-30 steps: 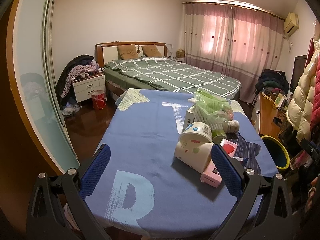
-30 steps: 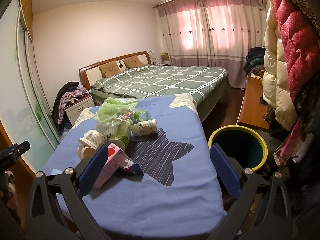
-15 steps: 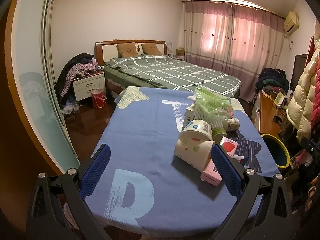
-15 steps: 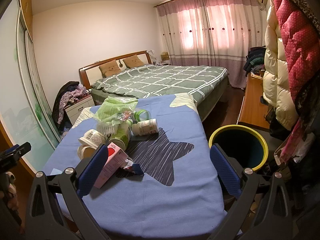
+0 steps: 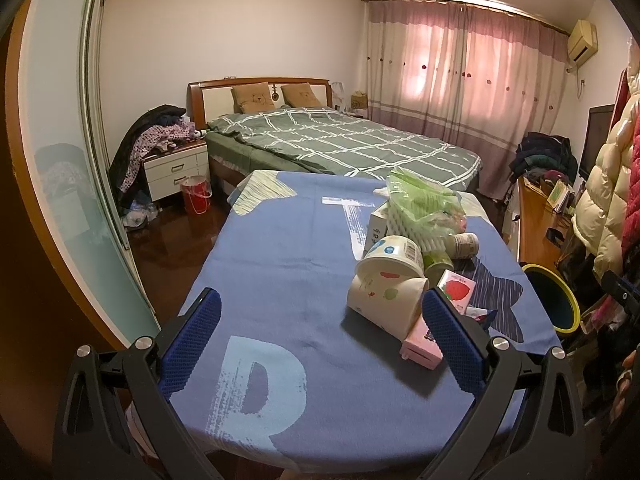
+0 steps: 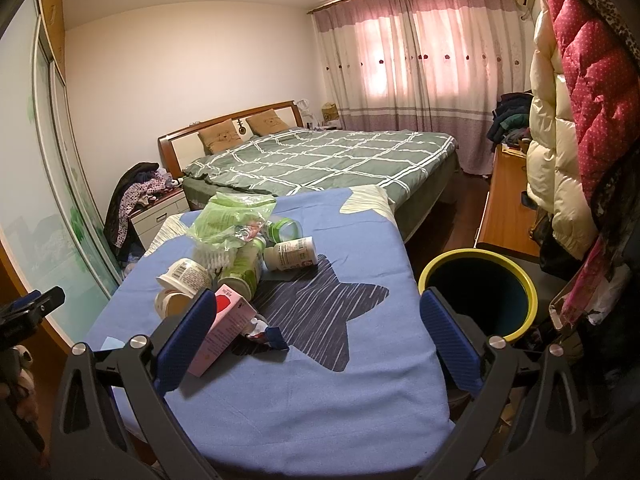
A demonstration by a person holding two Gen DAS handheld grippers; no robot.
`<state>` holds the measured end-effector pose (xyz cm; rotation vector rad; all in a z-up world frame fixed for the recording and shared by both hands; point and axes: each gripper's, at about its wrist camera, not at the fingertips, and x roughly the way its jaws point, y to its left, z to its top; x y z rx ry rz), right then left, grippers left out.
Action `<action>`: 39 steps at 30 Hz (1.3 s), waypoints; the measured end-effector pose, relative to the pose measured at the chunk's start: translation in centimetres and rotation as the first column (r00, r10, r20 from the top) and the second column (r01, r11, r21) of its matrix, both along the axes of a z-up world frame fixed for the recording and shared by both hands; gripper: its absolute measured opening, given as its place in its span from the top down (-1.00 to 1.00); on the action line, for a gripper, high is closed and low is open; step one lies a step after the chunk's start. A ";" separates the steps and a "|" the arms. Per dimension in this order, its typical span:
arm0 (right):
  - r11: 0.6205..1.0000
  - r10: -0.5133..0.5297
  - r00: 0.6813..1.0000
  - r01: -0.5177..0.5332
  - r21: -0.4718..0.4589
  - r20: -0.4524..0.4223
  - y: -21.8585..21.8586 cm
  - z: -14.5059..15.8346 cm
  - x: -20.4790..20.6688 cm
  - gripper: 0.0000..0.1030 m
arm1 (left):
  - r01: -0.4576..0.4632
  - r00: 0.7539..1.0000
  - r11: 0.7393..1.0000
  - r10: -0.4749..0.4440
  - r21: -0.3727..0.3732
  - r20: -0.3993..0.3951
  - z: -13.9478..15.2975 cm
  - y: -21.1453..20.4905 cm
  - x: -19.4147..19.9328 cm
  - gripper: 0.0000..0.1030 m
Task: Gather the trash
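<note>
I hold both the left claw (image 5: 320, 344) and right claw (image 6: 316, 340) spread apart, empty, above the table (image 6: 320, 400) near the trash pile (image 6: 236, 256).

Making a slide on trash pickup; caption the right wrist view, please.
Open right gripper hovers over blue cloth, trash pile ahead-left, bin right.

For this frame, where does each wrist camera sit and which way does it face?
Left wrist: behind the open left gripper, at the table's near left, facing the trash pile and the bed; only its own fingers show.
Right wrist: behind the open right gripper, at the table's near right, facing the blue tablecloth and the bin; the other gripper's edge shows far left.
Shared: pink carton, paper cups, green bag, bin, bed.
</note>
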<state>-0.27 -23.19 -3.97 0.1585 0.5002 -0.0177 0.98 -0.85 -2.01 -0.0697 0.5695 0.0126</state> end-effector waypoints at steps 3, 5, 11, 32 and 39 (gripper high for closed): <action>1.000 0.001 1.000 -0.001 -0.001 0.000 0.0 0.1 0.0 -0.88 | 0.000 1.000 1.000 0.000 -0.002 -0.001 0.0 0.0 0.0 -0.93; 1.000 0.000 1.000 0.000 0.000 0.000 0.0 0.0 0.0 -0.88 | -0.001 1.000 1.000 0.001 -0.001 0.000 0.0 0.0 0.0 -0.93; 1.000 0.000 1.000 0.000 0.000 -0.001 0.0 0.0 0.0 -0.88 | -0.001 1.000 1.000 0.001 -0.001 0.001 0.0 0.0 0.0 -0.93; 1.000 -0.002 1.000 0.002 0.006 -0.022 0.2 -0.9 2.0 -0.88 | -0.019 1.000 1.000 0.019 0.006 -0.015 -1.6 0.2 0.8 -0.93; 1.000 0.020 0.999 -0.020 -0.005 -0.033 1.5 -1.1 6.1 -0.88 | -0.036 0.999 0.999 0.036 0.005 -0.029 -1.9 0.7 2.8 -0.93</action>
